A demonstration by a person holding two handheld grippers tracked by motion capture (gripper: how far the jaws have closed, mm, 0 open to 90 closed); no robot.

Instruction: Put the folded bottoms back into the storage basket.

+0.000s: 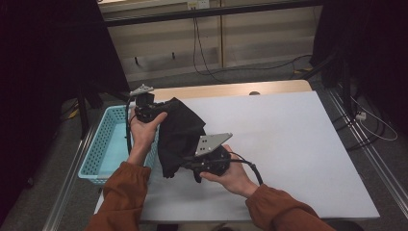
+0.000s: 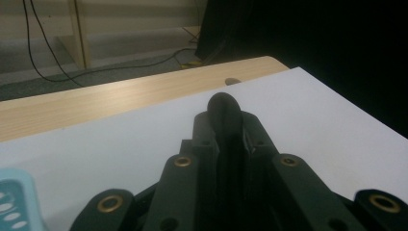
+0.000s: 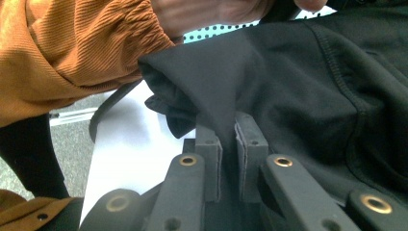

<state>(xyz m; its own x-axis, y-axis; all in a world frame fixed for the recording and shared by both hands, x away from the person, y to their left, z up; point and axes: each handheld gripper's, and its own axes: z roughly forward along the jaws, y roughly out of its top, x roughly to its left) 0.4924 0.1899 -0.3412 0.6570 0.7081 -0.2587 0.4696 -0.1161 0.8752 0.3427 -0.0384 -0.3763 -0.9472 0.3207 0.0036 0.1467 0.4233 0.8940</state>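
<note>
Both tools are clamped on the black garment (image 1: 177,132): the left tool (image 1: 150,111) at 11 o'clock, the right tool (image 1: 195,166) at 5. Holding two separate spots probably keeps it lifted off the desk (image 1: 288,144) beside the basket (image 1: 96,149).

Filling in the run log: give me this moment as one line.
left tool: shut on black garment | right tool: shut on black garment | garment: lifted over white table | basket: beside table
</note>
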